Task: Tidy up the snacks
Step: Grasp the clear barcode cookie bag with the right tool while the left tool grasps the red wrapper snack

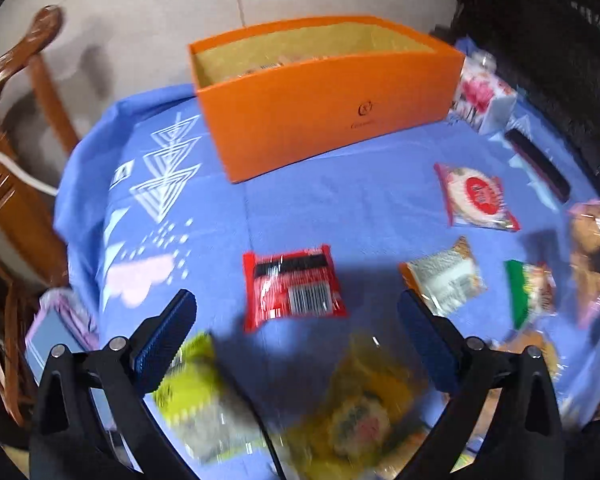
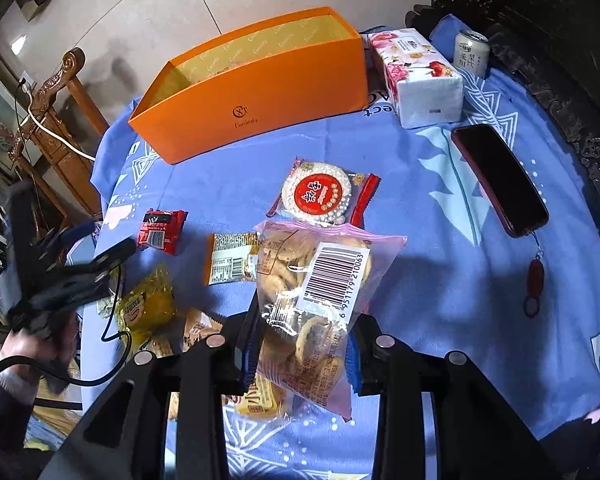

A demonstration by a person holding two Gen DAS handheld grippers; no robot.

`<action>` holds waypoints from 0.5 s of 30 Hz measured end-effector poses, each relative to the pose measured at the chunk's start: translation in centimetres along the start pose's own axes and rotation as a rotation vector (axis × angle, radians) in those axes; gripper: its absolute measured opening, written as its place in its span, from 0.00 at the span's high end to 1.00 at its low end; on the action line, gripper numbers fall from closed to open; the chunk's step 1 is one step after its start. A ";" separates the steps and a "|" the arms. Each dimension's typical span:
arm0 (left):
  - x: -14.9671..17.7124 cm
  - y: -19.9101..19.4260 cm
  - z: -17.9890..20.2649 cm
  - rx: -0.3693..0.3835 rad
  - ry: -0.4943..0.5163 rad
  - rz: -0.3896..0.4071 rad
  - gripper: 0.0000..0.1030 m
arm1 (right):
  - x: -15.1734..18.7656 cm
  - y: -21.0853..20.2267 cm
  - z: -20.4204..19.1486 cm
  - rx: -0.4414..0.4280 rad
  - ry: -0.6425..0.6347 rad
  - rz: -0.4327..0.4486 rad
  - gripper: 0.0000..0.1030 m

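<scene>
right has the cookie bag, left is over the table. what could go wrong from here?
1. The right gripper pinches the pink cookie bag by its lower part only; the bag stands above the pads, so it may flop or slip on the way to the orange box.
2. The left gripper is open over overlapping yellow packets; it may grab two.
3. A black cable trails over the snacks and could snag.

In the right wrist view the box [image 2: 256,92] stands at upper centre of the counter [image 2: 440,280], the tissue pack [image 2: 418,76] touching its right end and a can [image 2: 471,53] further right. The phone [image 2: 500,180] lies at right. The round biscuit packet [image 2: 320,194] lies before the box, the small packet [image 2: 162,230] at left.
</scene>
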State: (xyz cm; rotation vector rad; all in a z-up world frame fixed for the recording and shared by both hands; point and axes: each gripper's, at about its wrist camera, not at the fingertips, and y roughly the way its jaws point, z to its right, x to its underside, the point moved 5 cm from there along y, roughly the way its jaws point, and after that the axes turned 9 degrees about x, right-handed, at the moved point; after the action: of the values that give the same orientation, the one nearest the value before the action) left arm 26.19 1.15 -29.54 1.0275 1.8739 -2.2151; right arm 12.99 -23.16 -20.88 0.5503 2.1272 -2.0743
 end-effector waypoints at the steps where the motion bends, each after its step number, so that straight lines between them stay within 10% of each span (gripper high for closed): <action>1: -0.4 1.1 -0.2 0.003 0.000 -0.024 0.04 | 0.1 -0.1 0.1 0.003 0.001 0.000 0.67; 9: -0.5 7.0 -2.9 0.016 -0.229 -0.131 0.05 | 0.2 0.0 0.6 0.022 0.035 -0.008 0.66; 15: 0.2 7.2 -2.6 0.028 -0.220 -0.129 0.44 | 0.1 0.5 0.5 0.018 0.041 -0.015 0.66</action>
State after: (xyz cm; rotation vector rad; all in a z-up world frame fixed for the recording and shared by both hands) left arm 30.42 1.67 -35.94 0.6500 1.8648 -2.3199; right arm 13.00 -23.68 -21.40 0.5862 2.1423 -2.1103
